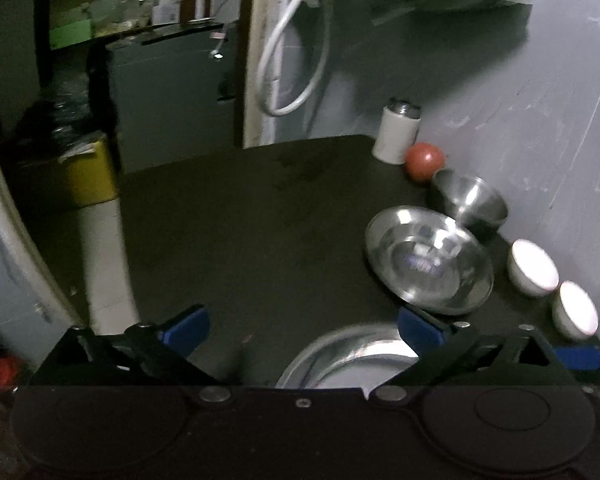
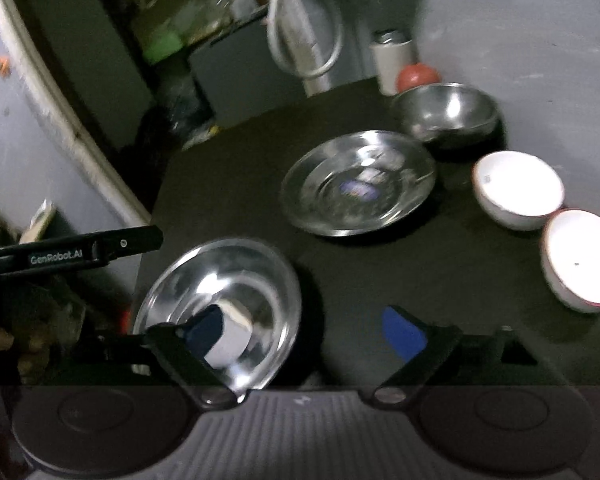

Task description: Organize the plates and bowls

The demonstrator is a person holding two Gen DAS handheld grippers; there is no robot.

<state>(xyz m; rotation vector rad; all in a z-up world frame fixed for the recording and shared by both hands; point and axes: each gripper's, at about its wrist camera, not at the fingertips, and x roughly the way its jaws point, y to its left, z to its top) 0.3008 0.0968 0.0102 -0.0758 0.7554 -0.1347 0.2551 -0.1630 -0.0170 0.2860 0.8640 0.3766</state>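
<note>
On a dark table (image 2: 228,184) lie two steel plates: a near one (image 2: 236,280) at the front left and a far one (image 2: 360,180) in the middle. A steel bowl (image 2: 448,114) stands behind the far plate. Two white bowls (image 2: 518,188) (image 2: 580,256) stand at the right. My right gripper (image 2: 304,332) is open, its left finger over the near plate. My left gripper (image 1: 300,328) is open and empty over the table, with the near plate (image 1: 348,360) just below it. The far plate (image 1: 428,260), steel bowl (image 1: 470,200) and white bowls (image 1: 532,266) lie to its right.
A white canister (image 2: 392,60) and a red ball (image 2: 416,76) stand at the table's back corner by the grey wall. The left gripper's body (image 2: 72,254) reaches in at the left. A yellow bin (image 1: 88,176) and cabinet (image 1: 168,92) stand beyond the table's far edge.
</note>
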